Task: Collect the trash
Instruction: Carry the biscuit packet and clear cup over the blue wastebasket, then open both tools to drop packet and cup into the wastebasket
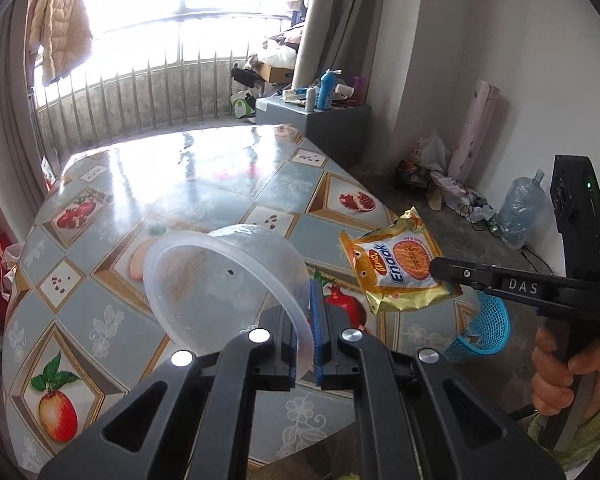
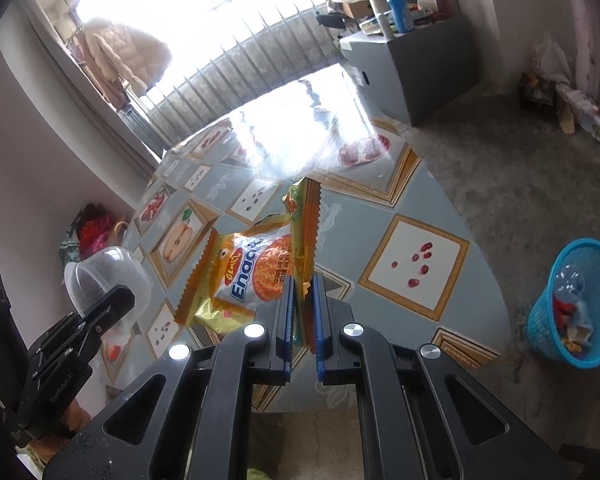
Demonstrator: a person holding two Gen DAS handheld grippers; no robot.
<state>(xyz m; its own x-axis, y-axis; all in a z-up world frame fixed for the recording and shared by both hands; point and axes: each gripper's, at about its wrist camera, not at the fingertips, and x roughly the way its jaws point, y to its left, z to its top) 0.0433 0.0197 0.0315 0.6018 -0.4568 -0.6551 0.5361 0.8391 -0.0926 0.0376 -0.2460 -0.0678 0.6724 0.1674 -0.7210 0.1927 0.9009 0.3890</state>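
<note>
My left gripper point(image 1: 305, 312) is shut on the rim of a clear plastic cup point(image 1: 220, 280), held tilted above the table. It also shows at the left of the right wrist view point(image 2: 104, 280). My right gripper point(image 2: 303, 292) is shut on a yellow Enaak snack wrapper point(image 2: 256, 272) and holds it in the air over the table; the wrapper also shows in the left wrist view point(image 1: 396, 268). A blue mesh trash basket point(image 2: 576, 304) with some trash inside stands on the floor to the right of the table, partly hidden in the left wrist view point(image 1: 484, 328).
The round table point(image 1: 204, 184) has a glossy fruit-pattern cloth. A grey cabinet point(image 1: 324, 124) with bottles stands beyond it. Bags, a rolled mat and a large water bottle point(image 1: 520, 208) lie along the right wall. A balcony railing is behind.
</note>
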